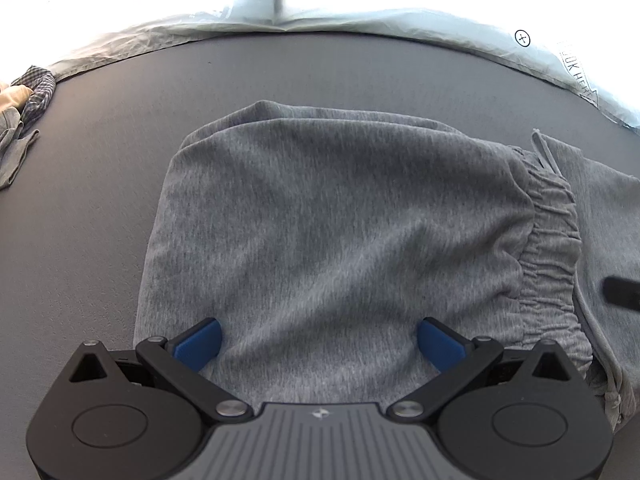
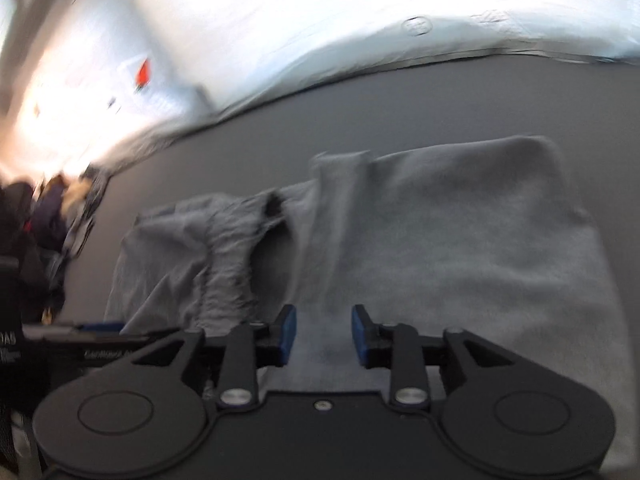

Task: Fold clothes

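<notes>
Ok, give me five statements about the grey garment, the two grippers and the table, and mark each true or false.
1. The left gripper has its jaws spread wide over the grey sweatpants. True.
2. The sweatpants are bright red. False: they are grey.
3. The elastic waistband is gathered along the garment's right side in the left wrist view. True.
4. The right gripper is clamped shut on a plate. False: its jaws stand apart over grey fabric, and no plate shows.
5. A pile of other clothes lies at the left edge of the dark table. True.
</notes>
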Motion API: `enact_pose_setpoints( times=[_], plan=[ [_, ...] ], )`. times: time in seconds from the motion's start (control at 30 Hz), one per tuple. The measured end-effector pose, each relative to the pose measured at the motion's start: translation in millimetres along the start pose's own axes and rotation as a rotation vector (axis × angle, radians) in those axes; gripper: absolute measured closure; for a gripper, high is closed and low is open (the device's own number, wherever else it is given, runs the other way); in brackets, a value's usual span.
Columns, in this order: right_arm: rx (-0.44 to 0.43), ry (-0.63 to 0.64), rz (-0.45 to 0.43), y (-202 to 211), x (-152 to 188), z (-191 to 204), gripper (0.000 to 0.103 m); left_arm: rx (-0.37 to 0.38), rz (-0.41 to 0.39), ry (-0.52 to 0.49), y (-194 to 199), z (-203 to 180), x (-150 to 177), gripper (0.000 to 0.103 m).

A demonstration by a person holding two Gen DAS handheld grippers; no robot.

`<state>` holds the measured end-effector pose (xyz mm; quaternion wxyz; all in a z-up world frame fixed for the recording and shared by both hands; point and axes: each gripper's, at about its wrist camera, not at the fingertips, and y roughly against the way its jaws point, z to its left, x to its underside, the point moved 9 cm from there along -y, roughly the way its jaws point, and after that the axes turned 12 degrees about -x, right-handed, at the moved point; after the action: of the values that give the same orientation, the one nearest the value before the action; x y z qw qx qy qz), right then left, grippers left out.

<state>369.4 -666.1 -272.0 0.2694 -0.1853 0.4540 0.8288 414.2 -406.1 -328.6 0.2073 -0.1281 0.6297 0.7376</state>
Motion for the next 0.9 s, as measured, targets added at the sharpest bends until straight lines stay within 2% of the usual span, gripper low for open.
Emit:
enact_pose_setpoints(
  times=[0.1, 0.2, 0.27, 0.47, 0.53, 0.7, 0.73, 0.77, 0.83, 0.9],
  plan=[
    [0.127, -0.042, -0.074, 31.1, -8.8, -36.0, 0.067, -0.002, -0.004, 0.001, -0.1, -0.7, 1.0, 0.0],
    [0.325, -0.008, -0.121, 61.2, -12.9, -70.0, 0.058, -0.004, -0.002, -0.001, 0.3, 0.0, 0.8, 0.0],
    [0.327, -0.029, -0.115, 64.9, -9.5, -81.2, 0.054, -0.005, -0.001, 0.0, 0.3, -0.5, 0.3, 0.0],
    [0.331, -0.094, -0.099, 75.6, 0.8, -114.2, 0.054, -0.007, 0.0, -0.002, 1.7, -1.5, 1.8, 0.0],
    [0.294, -0.106, -0.095, 68.5, -0.1, -112.9, 0.052, -0.009, 0.001, -0.002, 2.5, -1.7, 2.4, 0.0],
    [0.286, -0.016, -0.069, 54.8, -1.7, -101.9, 0.053, -0.008, 0.011, -0.007, 0.9, 0.2, 1.4, 0.0],
    [0.298, 0.015, -0.053, 52.6, -1.5, -99.3, 0.062, -0.008, 0.013, -0.008, 0.6, 1.0, 1.4, 0.0],
    [0.294, 0.044, -0.038, 50.3, -1.3, -95.8, 0.077, -0.008, 0.014, -0.009, 0.5, 1.3, 1.4, 0.0],
    [0.281, 0.054, -0.022, 49.0, -2.4, -90.4, 0.091, -0.008, 0.016, -0.01, 0.5, 1.2, 1.0, 0.0],
    [0.271, 0.03, -0.02, 49.4, -5.7, -90.7, 0.094, -0.008, 0.019, -0.012, -0.3, 1.8, 0.6, 0.0]
  ],
)
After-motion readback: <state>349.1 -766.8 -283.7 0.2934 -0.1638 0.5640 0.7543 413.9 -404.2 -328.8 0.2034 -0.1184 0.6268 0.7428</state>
